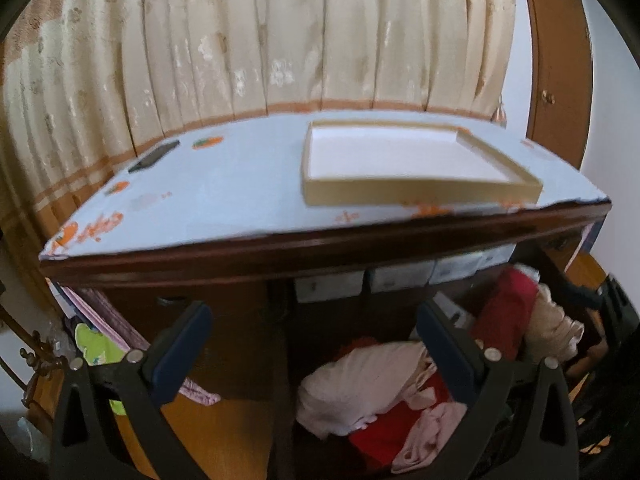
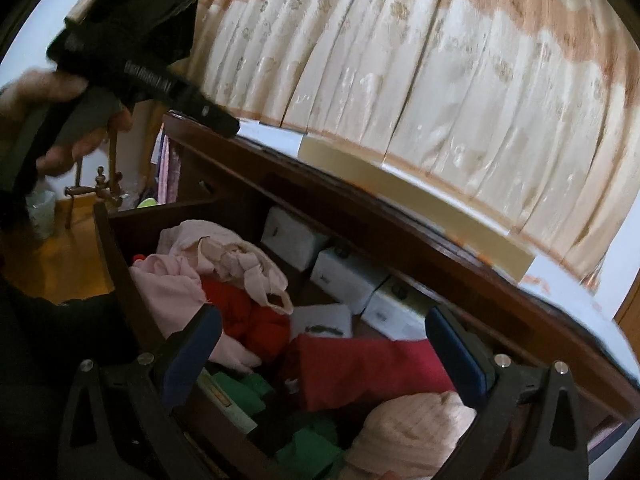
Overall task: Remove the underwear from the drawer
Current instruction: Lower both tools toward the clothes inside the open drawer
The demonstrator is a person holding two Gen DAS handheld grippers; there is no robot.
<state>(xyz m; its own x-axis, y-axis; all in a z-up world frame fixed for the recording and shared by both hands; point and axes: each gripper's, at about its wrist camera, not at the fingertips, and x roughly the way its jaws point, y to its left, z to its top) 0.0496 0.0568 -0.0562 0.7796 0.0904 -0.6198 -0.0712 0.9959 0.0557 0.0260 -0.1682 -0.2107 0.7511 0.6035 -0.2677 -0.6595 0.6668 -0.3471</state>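
Observation:
The dark wooden drawer [image 2: 116,264] stands pulled out under the desk, full of crumpled clothes. Pink underwear [image 2: 236,260] lies on top at its left, over a red garment [image 2: 252,316]; another red piece [image 2: 360,364], green cloth [image 2: 304,444] and a pink knit [image 2: 404,432] fill the front. My right gripper [image 2: 324,332] hovers open above the pile, holding nothing. My left gripper [image 1: 314,328] is open and empty in front of the desk edge, with the pink [image 1: 360,384] and red [image 1: 504,312] clothes below and right of it. The left gripper's body [image 2: 148,64], held by a hand, also shows.
A shallow cardboard tray [image 1: 416,192] sits on the desk's light blue cover [image 1: 224,196], with a dark phone [image 1: 154,156] at the far left. White boxes [image 2: 352,276] line the drawer's back. Cream curtains [image 1: 280,40] hang behind. A brass stand [image 2: 100,192] is on the floor at left.

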